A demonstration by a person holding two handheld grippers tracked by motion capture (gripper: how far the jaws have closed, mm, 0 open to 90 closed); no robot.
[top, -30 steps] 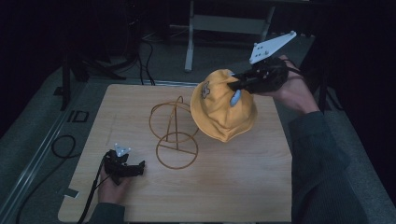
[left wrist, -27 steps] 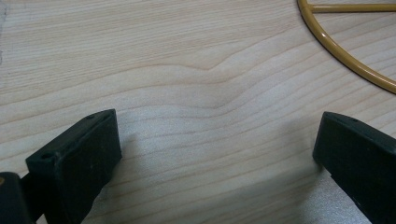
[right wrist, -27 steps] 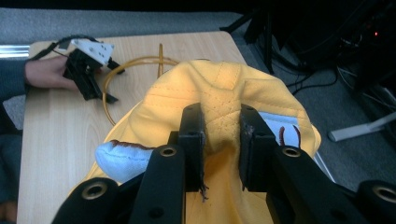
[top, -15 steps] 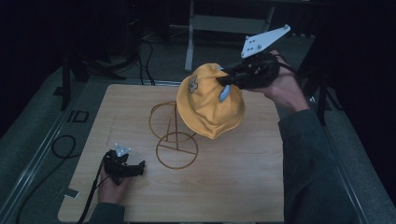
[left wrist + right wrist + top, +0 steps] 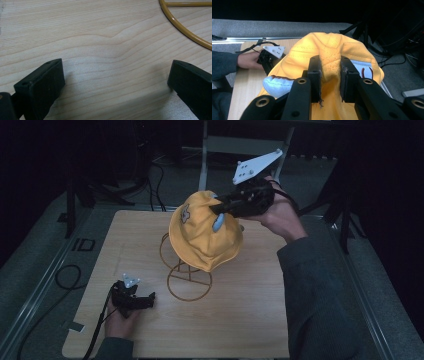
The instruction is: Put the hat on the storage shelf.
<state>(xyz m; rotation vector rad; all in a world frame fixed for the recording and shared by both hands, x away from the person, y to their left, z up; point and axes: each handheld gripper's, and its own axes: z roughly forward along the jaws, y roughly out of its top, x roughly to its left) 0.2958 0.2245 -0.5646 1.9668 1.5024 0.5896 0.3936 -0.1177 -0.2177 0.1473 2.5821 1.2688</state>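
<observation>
Overhead, right gripper (image 5: 220,210) clamped on soft yellow cloth hat (image 5: 200,237) (stitched panels), above thin wire stand (image 5: 187,282); left gripper (image 5: 137,300) apart.

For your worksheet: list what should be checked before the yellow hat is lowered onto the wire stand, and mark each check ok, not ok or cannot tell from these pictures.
1. Grip: right gripper has its jaws pinched on a fold of the yellow hat - ok.
2. Hat over the wire stand: it hangs above the stand's upper part in the high view - ok.
3. Hat opening facing down onto the stand's top: hidden by the hat - cannot tell.
4. Left gripper out of the way: rests on the table, jaws open, apart from the stand's base ring - ok.
5. Stand upright on its base ring - ok.
</observation>
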